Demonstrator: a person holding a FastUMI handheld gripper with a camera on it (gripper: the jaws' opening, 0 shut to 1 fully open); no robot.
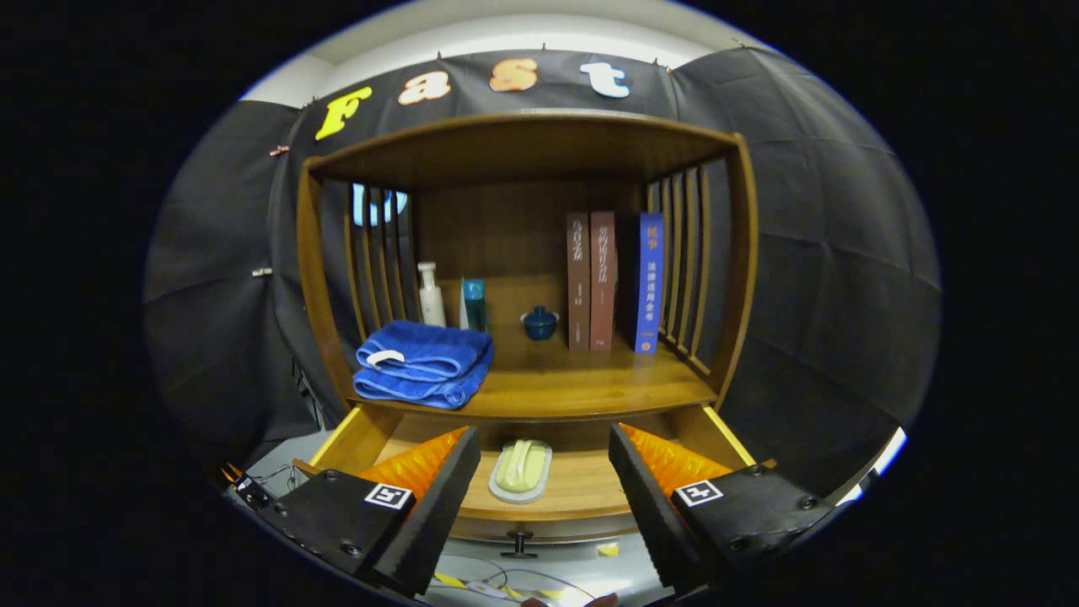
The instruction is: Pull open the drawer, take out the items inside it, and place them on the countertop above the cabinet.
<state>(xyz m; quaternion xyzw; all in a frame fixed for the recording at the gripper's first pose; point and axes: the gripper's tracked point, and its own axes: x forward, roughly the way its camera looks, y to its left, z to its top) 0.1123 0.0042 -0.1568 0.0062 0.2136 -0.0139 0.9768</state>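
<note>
Hand-held gripper [544, 472] level, fingers spread wide, holding nothing

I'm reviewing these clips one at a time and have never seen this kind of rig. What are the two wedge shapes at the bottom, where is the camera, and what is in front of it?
The camera rides on a hand-held gripper and looks forward along its two fingers; those are the wedges. They stand apart, holding nothing.

Ahead is a wooden cabinet. Its drawer is pulled open, knob toward the camera. Inside, between the fingers and a little beyond their tips, lies a pale green item in a light tray; I cannot tell what it is.

On the countertop above sit a folded blue towel, a white bottle, a teal container, a small blue lidded cup and three upright books.
</note>
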